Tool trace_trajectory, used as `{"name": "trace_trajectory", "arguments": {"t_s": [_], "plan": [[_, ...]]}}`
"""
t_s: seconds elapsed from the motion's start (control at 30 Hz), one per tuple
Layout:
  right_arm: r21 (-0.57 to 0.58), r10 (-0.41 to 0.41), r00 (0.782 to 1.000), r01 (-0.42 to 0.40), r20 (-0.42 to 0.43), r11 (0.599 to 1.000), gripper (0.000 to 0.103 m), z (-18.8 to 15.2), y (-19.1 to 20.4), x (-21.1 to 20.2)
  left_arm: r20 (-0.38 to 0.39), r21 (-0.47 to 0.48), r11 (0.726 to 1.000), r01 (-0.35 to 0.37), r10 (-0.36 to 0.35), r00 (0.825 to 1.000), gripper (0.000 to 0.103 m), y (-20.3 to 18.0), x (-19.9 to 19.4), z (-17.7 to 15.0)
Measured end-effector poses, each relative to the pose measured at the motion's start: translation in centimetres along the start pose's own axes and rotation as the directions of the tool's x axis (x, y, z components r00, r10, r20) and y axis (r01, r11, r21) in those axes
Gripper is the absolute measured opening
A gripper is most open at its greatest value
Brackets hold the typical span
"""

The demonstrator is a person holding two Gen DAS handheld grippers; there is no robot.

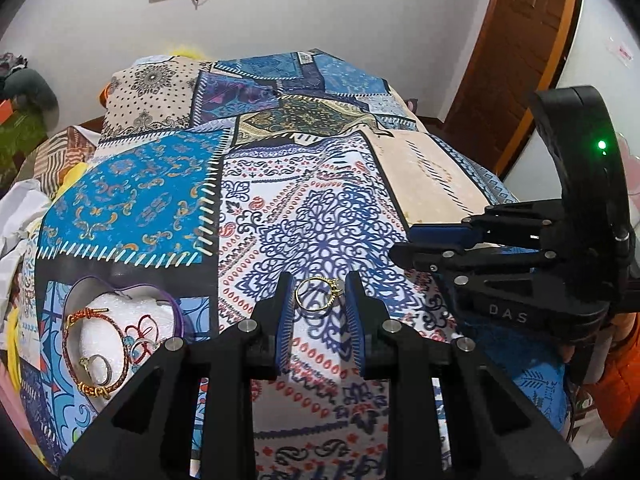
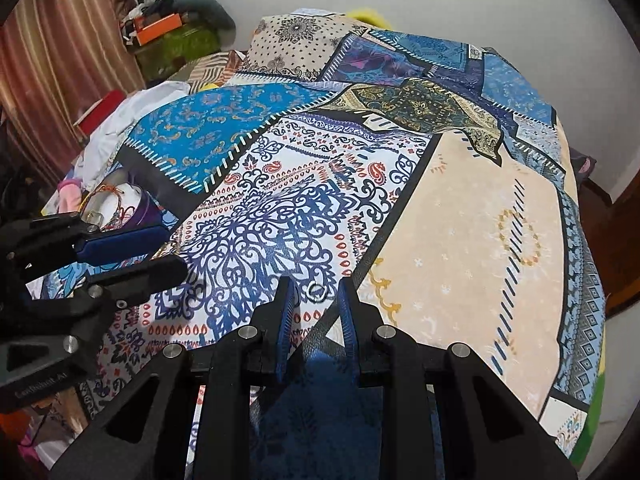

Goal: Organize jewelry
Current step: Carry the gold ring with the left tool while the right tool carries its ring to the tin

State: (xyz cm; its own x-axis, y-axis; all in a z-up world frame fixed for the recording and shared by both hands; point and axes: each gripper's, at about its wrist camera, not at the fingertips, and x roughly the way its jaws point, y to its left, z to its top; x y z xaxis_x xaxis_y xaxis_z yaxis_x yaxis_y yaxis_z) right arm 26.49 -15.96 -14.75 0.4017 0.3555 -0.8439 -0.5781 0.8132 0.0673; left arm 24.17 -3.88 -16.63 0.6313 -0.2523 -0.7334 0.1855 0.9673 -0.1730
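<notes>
Left gripper (image 1: 318, 300): jaws parted, blue ribbed pads facing each other. A gold ring (image 1: 318, 294) with a small ornamental setting sits between the pad tips, resting on the patterned bedspread (image 1: 320, 208); its left edge lies against or just beside the left pad, and whether the right pad touches it cannot be told.

Right gripper (image 2: 316, 292): jaws parted, nothing held. A small silver ring (image 2: 316, 291) lies on the bedspread between the two tips, apart from both pads.

Each gripper shows in the other's view: the right gripper enters the left wrist view from the right edge, jaws apart, a green light lit on its body; the left gripper (image 2: 132, 252) enters the right wrist view from the left edge, blue pad uppermost.

Heart-shaped box (image 1: 176, 312): purple rim, white foam lining, on the bed to the left of the left gripper. Contents: a red braided cord bracelet (image 1: 80, 344) with gold wire wraps, curving around the foam; a ring (image 1: 96, 366) lying within the bracelet's loop; a further red-and-silver piece near the box's right side, detail unclear. The box appears also in the right wrist view, beyond the left gripper.

Bedspread: patchwork print in blue, white, beige and dark panels, covering the whole bed.

Surroundings: white cloth (image 2: 120, 128) heaped at the bed's left edge; striped curtain (image 2: 60, 40); wooden door (image 1: 516, 40); white wall.
</notes>
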Motion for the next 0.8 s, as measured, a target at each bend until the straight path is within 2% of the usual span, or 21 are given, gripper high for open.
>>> {"name": "trace_trajectory", "arguments": {"t_s": [0.03, 0.1, 0.23, 0.37, 0.57, 0.8], "plan": [[0.001, 0.002, 1.000, -0.002, -0.002, 1.000, 0.020, 0.0, 0.0, 0.0, 0.000, -0.005, 1.000, 0.000, 0.000, 1.000, 0.025, 0.1, 0.0, -0.1], [-0.004, 0.007, 1.000, -0.007, 0.004, 1.000, 0.010, -0.1, 0.1, 0.0, 0.002, -0.010, 1.000, -0.001, 0.001, 1.000, 0.025, 0.2, -0.2, -0.1], [-0.027, -0.016, 1.000, 0.016, 0.004, 1.000, 0.009, -0.1, 0.6, -0.1, 0.022, -0.014, 1.000, -0.002, 0.003, 1.000, 0.025, 0.4, -1.2, -0.1], [-0.002, -0.020, 0.999, 0.020, 0.026, 1.000, 0.009, 0.2, 0.7, -1.2, 0.056, -0.015, 1.000, -0.009, 0.010, 0.998, 0.025, 0.5, -2.9, -0.1], [0.022, -0.028, 0.992, 0.025, 0.122, 0.999, 0.010, 1.0, 2.1, -4.8, 0.118, -0.019, 1.000, -0.024, 0.026, 0.993, 0.025, 1.1, -6.3, 0.3], [0.020, -0.040, 0.970, 0.036, 0.241, 0.999, 0.010, 2.5, 5.2, -8.9, 0.209, -0.026, 0.998, -0.061, 0.065, 0.976, 0.025, 2.5, -10.7, 0.7]]}}
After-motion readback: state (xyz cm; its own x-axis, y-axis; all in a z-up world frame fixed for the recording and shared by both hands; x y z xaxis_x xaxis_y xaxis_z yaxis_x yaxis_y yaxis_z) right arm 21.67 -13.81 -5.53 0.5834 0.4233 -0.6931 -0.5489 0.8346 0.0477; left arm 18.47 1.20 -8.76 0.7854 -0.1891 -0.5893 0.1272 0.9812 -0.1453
